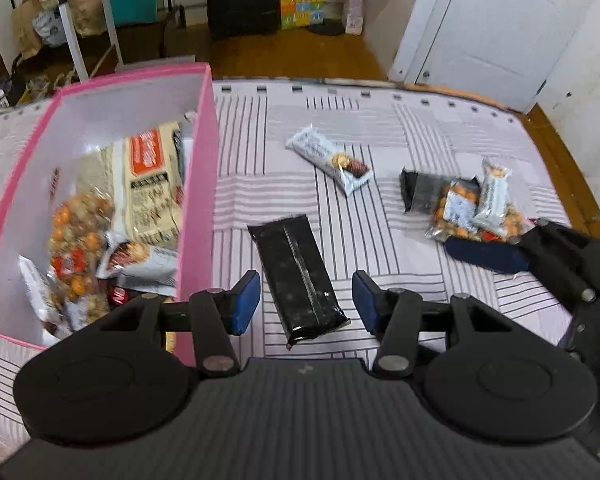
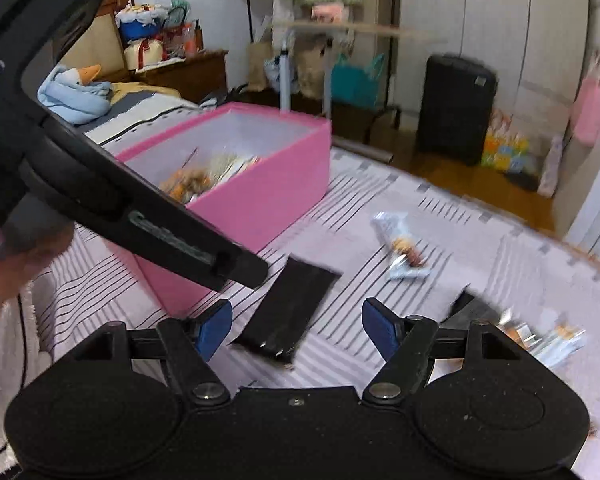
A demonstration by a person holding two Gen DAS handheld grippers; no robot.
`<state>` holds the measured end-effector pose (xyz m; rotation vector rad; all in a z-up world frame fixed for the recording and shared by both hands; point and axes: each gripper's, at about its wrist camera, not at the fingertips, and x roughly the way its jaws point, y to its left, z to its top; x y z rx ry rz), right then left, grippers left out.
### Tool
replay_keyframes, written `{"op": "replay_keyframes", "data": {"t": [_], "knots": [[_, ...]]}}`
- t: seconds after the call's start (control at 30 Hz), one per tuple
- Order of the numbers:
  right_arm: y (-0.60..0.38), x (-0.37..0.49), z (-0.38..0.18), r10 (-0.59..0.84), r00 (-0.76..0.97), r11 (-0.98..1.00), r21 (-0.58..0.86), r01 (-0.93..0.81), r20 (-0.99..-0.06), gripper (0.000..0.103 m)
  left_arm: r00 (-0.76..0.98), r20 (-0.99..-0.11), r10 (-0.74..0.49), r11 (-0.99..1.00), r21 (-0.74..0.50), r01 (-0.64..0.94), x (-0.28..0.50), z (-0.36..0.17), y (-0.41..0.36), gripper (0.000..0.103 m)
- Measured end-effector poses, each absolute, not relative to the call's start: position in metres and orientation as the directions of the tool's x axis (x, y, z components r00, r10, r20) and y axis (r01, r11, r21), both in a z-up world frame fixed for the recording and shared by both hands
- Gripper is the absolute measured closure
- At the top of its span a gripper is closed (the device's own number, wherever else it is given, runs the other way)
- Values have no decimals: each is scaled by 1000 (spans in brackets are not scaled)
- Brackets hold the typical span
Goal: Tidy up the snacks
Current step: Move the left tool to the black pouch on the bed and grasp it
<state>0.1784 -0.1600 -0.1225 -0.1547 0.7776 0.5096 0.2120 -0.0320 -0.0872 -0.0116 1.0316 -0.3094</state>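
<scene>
Striped bedding (image 1: 440, 128) covers the bed where we work, with a pink box (image 1: 200, 184) standing on it at our left. We judge the job to be partly done: the box already holds several snack packets (orange-labelled bags and mixed nuts among them), while four or so items wait outside. A black packet (image 1: 296, 276) lies flat just beside the box wall, a white bar (image 1: 330, 158) sits farther out, and a small heap of snacks (image 1: 468, 208) rests well to the right.

Our left gripper (image 1: 306, 300) hangs over the black packet with its jaws spread wide and nothing between them; our right gripper (image 2: 296, 328) also stands released and empty, near the same packet.

From the left wrist we look straight down into the box and can read its contents; the right wrist shows only its outer wall and a sliver of the inside, but it does show the left gripper's body crossing above the packet.
</scene>
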Motion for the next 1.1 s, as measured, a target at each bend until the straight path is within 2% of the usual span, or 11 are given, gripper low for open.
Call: {"op": "replay_keyframes", "data": {"t": [0.2,0.3,0.43,0.67,0.73,0.8,0.93,1.1], "knots": [[-147,190,-164,421,511,855,139,-500,-750,28,420,-862,-286,950,-199,240,221,-122,-46,57],[-144,193,-175,437,505,848,153,-507,-744,28,436,-865,-248,959,-155,238,224,-137,-51,61],[-134,198,-186,458,505,837,164,-522,-732,29,489,-860,-144,969,-22,246,225,-152,-62,62],[-128,201,-204,430,527,852,136,-506,-733,29,448,-881,-151,972,-50,229,237,-163,-59,63],[-132,203,-208,411,534,869,141,-474,-739,32,429,-890,-154,972,-58,229,240,-165,-58,63],[-135,204,-205,400,537,876,137,-463,-743,46,412,-899,-151,972,-59,228,242,-170,-58,64],[-131,201,-194,343,504,895,113,-432,-792,50,399,-901,-172,971,-86,225,243,-171,-54,64],[-139,198,-189,350,455,897,154,-413,-819,50,366,-901,-233,961,-157,228,241,-171,-49,64]]}}
